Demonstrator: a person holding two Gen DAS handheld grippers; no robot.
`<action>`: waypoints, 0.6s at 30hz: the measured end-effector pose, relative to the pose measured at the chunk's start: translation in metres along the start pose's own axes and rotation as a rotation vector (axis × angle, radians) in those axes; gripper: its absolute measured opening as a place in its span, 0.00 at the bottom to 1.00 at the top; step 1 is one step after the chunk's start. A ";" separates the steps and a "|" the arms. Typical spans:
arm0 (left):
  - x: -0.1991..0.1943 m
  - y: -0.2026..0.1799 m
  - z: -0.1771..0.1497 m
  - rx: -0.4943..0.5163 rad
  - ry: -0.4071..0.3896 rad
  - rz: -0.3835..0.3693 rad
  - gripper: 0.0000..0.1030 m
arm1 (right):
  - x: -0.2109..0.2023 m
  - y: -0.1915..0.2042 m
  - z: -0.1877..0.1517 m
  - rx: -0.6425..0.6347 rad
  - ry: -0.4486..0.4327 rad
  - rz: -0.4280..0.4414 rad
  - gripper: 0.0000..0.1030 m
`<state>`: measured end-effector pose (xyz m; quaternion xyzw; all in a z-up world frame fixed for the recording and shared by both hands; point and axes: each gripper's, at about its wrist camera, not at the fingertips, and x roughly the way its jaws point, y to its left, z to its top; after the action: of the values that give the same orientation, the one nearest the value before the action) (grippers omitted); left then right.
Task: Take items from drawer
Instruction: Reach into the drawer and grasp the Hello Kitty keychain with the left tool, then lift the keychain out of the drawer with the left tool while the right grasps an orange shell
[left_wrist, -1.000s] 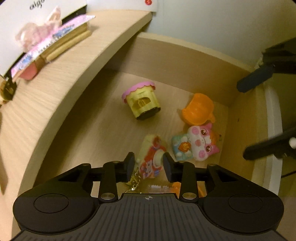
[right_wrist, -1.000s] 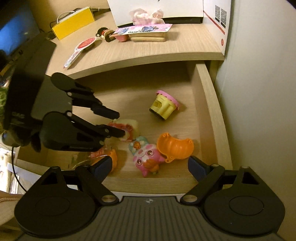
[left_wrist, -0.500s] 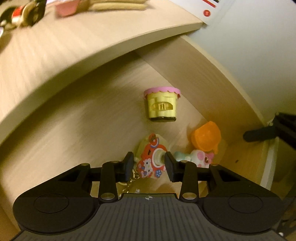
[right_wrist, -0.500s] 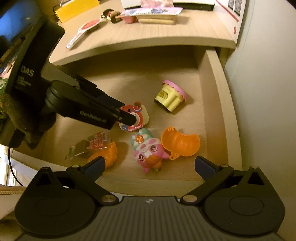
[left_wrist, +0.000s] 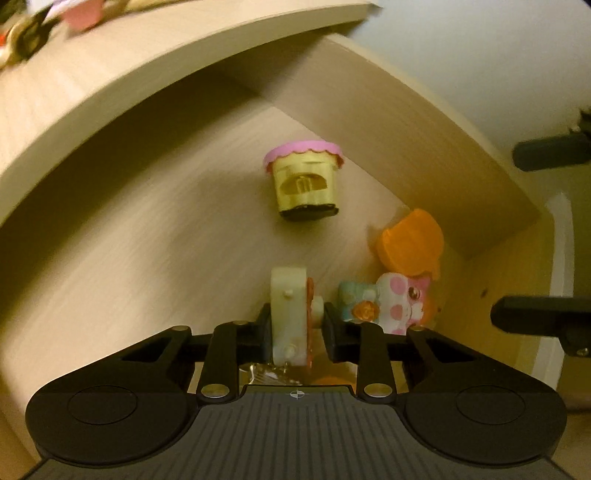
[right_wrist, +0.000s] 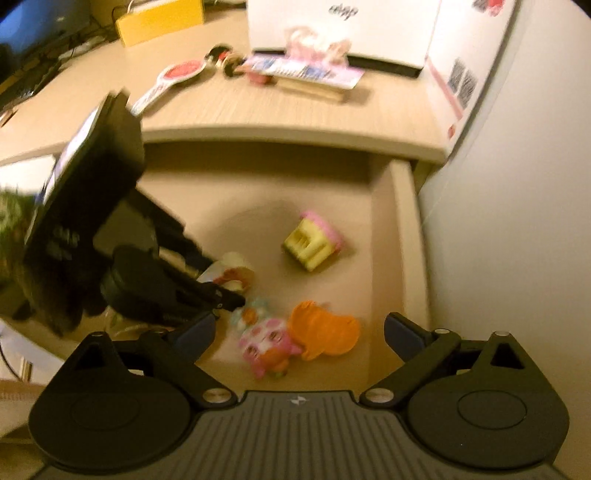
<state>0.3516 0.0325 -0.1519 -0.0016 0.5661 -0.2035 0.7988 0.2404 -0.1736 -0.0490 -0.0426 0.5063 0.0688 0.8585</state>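
1. The left hand-held gripper is clamped on a cream toy camera, one finger on its flat back and the other on the round part of its red front. The toy stands on edge between the fingers, above the drawer floor.
2. From the right wrist view, the left hand-held gripper reaches in from the drawer's left side, with the toy camera at its tips.
3. The right hand-held gripper has its fingers spread wide with nothing between them, and it hangs over the front edge of the drawer.
4. The drawer is pulled out from under the table.
5. A yellow cup with a pink rim lies on its side near the middle of the drawer floor, towards the back.
6. An orange toy lies near the front right corner, by the right wall.
7. A pink and white animal toy lies touching the orange toy, just beside the gripped camera.
8. On the table, near its front edge, lie a pink packet, a red and white paddle and a small figure. A white box and a yellow box stand further back.
9. The right wrist view is blurred, so small details are unclear.
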 end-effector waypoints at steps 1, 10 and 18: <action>0.000 0.001 0.000 -0.016 0.005 0.000 0.29 | 0.000 -0.001 0.000 0.007 -0.005 -0.003 0.96; -0.061 0.038 -0.027 -0.224 -0.112 0.078 0.29 | 0.016 -0.018 0.010 0.140 0.081 0.134 0.96; -0.126 0.069 -0.078 -0.488 -0.308 0.194 0.29 | 0.046 0.021 0.040 0.120 0.226 0.236 0.90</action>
<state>0.2688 0.1550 -0.0823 -0.1702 0.4680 0.0186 0.8670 0.2935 -0.1441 -0.0701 0.0612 0.6043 0.1337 0.7831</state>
